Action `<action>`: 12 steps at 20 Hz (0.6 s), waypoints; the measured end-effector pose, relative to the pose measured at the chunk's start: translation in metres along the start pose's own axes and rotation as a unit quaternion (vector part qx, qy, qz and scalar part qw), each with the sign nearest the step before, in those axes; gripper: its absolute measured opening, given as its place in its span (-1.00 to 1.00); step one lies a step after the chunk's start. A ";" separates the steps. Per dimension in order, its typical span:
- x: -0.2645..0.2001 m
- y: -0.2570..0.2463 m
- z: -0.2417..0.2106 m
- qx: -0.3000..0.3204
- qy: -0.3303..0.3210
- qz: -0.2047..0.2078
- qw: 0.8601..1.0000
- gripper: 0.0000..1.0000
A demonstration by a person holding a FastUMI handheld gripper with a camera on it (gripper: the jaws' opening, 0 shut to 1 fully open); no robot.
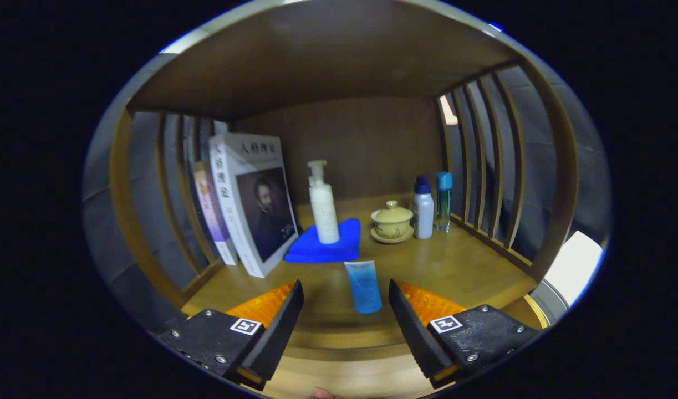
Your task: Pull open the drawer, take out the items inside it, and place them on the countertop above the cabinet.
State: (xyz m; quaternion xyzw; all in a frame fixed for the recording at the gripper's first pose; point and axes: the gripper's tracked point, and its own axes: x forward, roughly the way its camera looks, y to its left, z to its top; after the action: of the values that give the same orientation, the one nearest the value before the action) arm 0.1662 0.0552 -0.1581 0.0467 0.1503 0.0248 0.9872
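The gripper (345,310) is wide open, holding nothing. One blue tube (364,286) stands on the desk (460,271) between its fingers. Beyond: two books (255,202), one pump bottle (323,203), one lidded cup (392,221), two small bottles (423,208).

The scene is viewed from a single fisheye camera carried on the claw (345,310), looking forward along its two fingers, which are spread apart at the near edge of the view. The camera is aimed level and slightly downward into a wooden shelf compartment, from close in front of the bench (455,266) surface. The back panel is faced squarely, with the slatted side walls (485,166) curved by the lens on either side and the underside of the board above taken in overhead. A blue tube (363,286) stands between and just ahead of the fingers.
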 end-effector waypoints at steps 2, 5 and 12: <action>-0.031 0.010 0.010 -0.027 -0.036 0.006 0.999 0.89; -0.077 0.028 0.019 -0.049 -0.084 0.016 0.995 0.89; -0.181 0.056 -0.038 -0.062 -0.094 0.045 0.993 0.89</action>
State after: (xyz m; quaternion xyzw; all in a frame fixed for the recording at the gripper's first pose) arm -0.0193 0.1029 -0.1353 -0.0057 0.0524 0.0739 0.9959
